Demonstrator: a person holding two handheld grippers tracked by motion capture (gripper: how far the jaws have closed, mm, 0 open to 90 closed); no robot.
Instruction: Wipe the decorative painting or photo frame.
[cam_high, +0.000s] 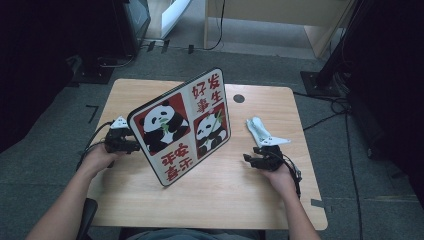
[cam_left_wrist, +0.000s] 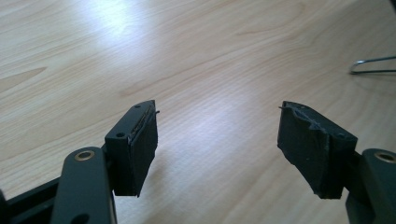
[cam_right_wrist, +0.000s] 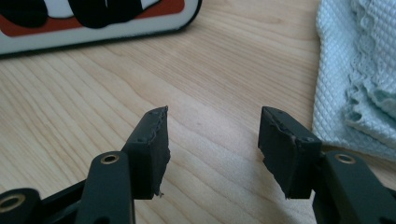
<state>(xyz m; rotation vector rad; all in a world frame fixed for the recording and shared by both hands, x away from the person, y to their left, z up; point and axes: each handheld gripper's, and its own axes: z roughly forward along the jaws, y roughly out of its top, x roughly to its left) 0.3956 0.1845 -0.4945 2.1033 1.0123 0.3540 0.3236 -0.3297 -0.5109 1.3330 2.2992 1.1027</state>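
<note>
Both grippers spread, holding nothing: left gripper (cam_high: 134, 146) beside panda board (cam_high: 182, 127) edge; right gripper (cam_high: 250, 159) nearer pale cloth (cam_high: 257, 129).

The board (cam_high: 182, 127) stands tilted on the table and carries red Chinese characters in two white fields. In the upper right field I read 好发 in the first row and 事生 under it, so the columns give 好事发生. In the lower left field, under the panda picture, the characters stand upside down; they look like 平安 and 喜乐, but this reading is not certain.
</note>
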